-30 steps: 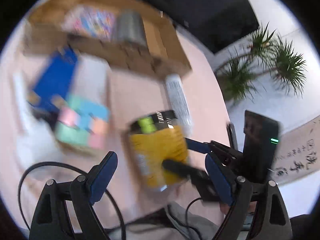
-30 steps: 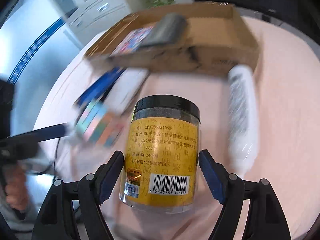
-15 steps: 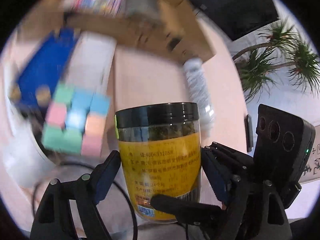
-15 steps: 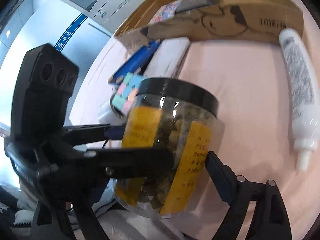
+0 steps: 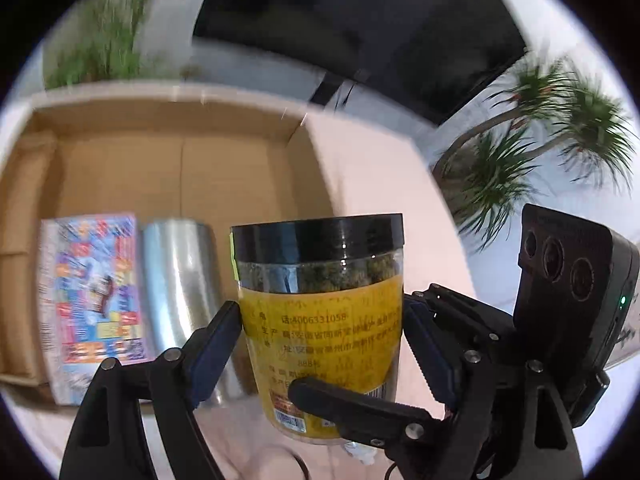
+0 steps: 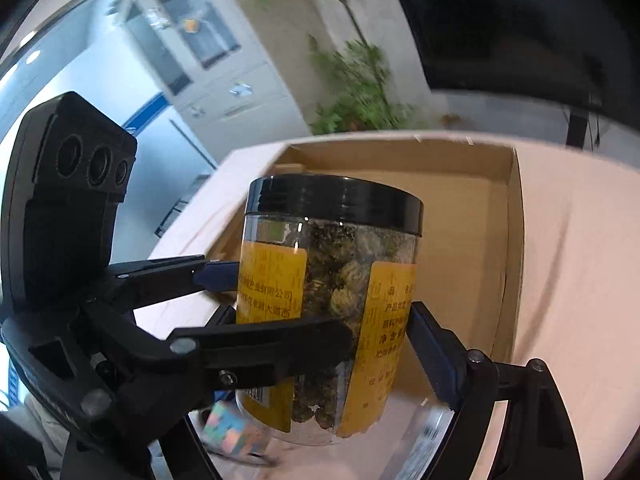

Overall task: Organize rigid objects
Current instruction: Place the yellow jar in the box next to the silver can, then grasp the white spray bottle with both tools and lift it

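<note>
Both grippers clamp one jar of dried flowers (image 5: 320, 320), held upright in the air just in front of the cardboard box (image 5: 168, 168): the left gripper (image 5: 322, 344) and the right gripper (image 6: 320, 344) each pinch its sides. Inside the box already lie a colourful booklet (image 5: 94, 284) and a steel cup (image 5: 180, 280). The jar is not yet placed, and a pastel cube (image 6: 228, 434) waits outside the box.

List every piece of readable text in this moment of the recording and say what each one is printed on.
"4006331058": yellow label of the jar, left wrist view.
"888": same label, lower down.
Chinese lines on the jar label, right wrist view: too blurred to quote.
Barcodes near the jar's base: digits too small.
Colourful box in the cardboard box: print blurred, unreadable.
</note>
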A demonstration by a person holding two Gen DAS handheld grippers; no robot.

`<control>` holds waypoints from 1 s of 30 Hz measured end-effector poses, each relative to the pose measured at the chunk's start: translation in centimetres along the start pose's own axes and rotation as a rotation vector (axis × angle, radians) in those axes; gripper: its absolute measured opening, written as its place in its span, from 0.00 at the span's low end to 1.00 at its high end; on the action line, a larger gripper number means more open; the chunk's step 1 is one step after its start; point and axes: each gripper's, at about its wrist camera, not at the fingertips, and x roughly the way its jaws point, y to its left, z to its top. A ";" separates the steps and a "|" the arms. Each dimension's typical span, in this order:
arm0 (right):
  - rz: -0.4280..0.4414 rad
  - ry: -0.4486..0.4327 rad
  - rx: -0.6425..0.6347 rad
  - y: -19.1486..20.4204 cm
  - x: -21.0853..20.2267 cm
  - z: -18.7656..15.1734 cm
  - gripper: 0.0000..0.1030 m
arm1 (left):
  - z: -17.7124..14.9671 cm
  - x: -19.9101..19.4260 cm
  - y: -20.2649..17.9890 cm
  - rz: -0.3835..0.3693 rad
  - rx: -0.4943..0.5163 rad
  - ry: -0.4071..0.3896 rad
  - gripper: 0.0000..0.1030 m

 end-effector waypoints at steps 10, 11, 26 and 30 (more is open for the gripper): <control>-0.069 0.152 0.154 -5.3 7.0 -2.0 0.83 | -2.2 4.8 2.5 0.061 -0.042 0.161 0.68; -0.081 0.160 0.160 -5.1 7.4 -2.1 0.85 | -2.2 4.5 2.7 0.085 -0.048 0.159 0.62; -0.281 -0.010 0.060 0.2 -2.6 -16.8 0.88 | -16.7 -15.3 -4.5 0.262 0.284 -0.344 0.77; -0.404 0.067 0.050 0.7 1.0 -21.4 0.50 | -19.8 -13.6 -5.7 0.308 0.355 -0.301 0.77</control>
